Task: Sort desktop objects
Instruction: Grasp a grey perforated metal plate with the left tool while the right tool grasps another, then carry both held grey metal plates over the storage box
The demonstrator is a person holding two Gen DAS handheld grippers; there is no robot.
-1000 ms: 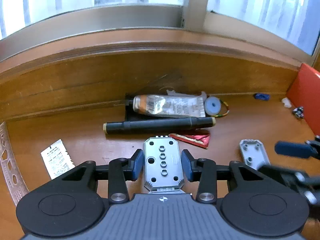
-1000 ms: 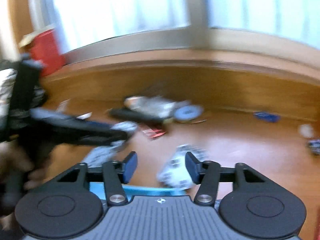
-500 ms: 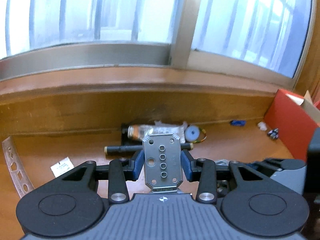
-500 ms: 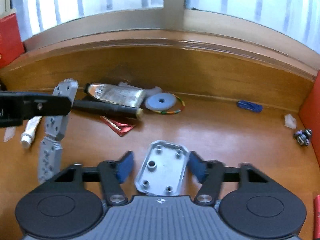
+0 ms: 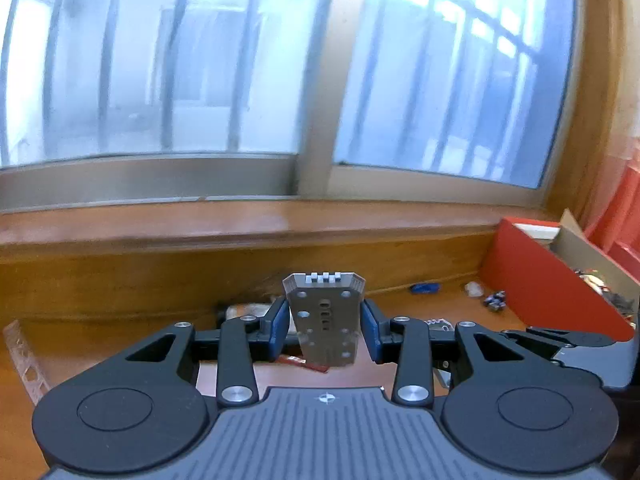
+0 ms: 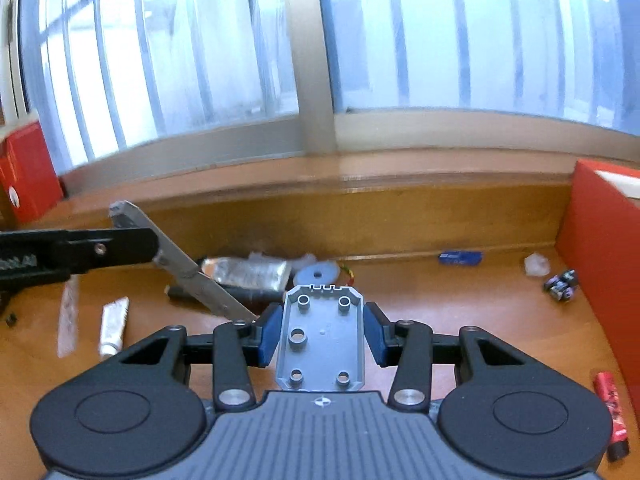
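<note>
My left gripper (image 5: 325,326) is shut on a grey metal plate with holes (image 5: 325,316) and holds it up above the wooden desk. That plate also shows in the right wrist view (image 6: 188,268), tilted, in the left gripper's fingers (image 6: 116,246). My right gripper (image 6: 322,334) is shut on a grey plastic cover with round bosses (image 6: 322,340), lifted off the desk. A silver tube (image 6: 244,272), a black rod and a blue-white disc (image 6: 318,274) lie by the back wall.
A red box (image 5: 552,280) with items inside stands at the right, also in the right wrist view (image 6: 604,252). A small blue object (image 6: 460,258), a clear lump (image 6: 536,266), a small white tube (image 6: 114,324) and a red stick (image 6: 610,412) lie on the desk (image 6: 460,320).
Both grippers have lifted and tilted up toward the window. The right gripper closed on the grey cover and raised it. The left gripper's plate rose higher.
</note>
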